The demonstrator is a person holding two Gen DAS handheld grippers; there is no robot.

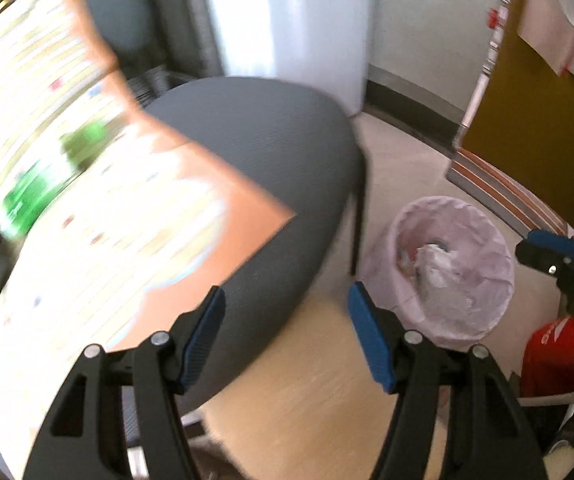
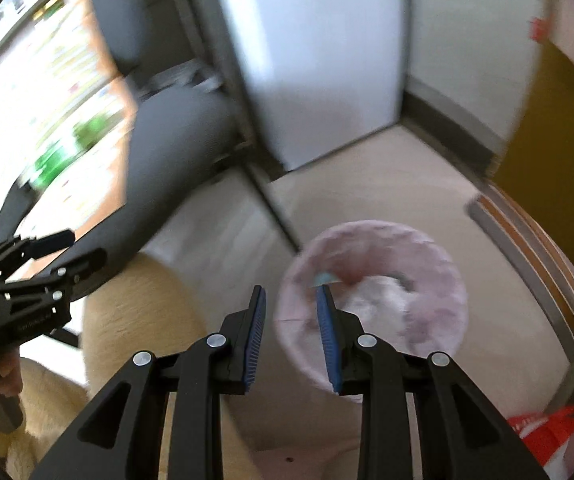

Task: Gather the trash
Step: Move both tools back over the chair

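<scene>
Left wrist view: the left gripper (image 1: 287,320) stands wide open with nothing between its blue pads, above a dark grey chair seat (image 1: 271,152) and the pale floor. A bin lined with a pink bag (image 1: 453,268) sits on the floor to the right of the chair, crumpled white trash (image 1: 435,268) inside it. The right gripper (image 1: 543,252) enters at the right edge, beside the bin. A patterned tablecloth (image 1: 67,200), blurred, covers the table on the left; a red bag (image 1: 559,356) lies lower right. Right wrist view: the right gripper (image 2: 291,320) has its jaws partly apart and empty, its right pad over the near rim of the bin (image 2: 375,300). The trash (image 2: 379,300) shows as a white smear inside. The left gripper (image 2: 47,256) is at the left edge, open, against the chair (image 2: 167,160). A white cabinet (image 2: 319,60) stands behind.
</scene>
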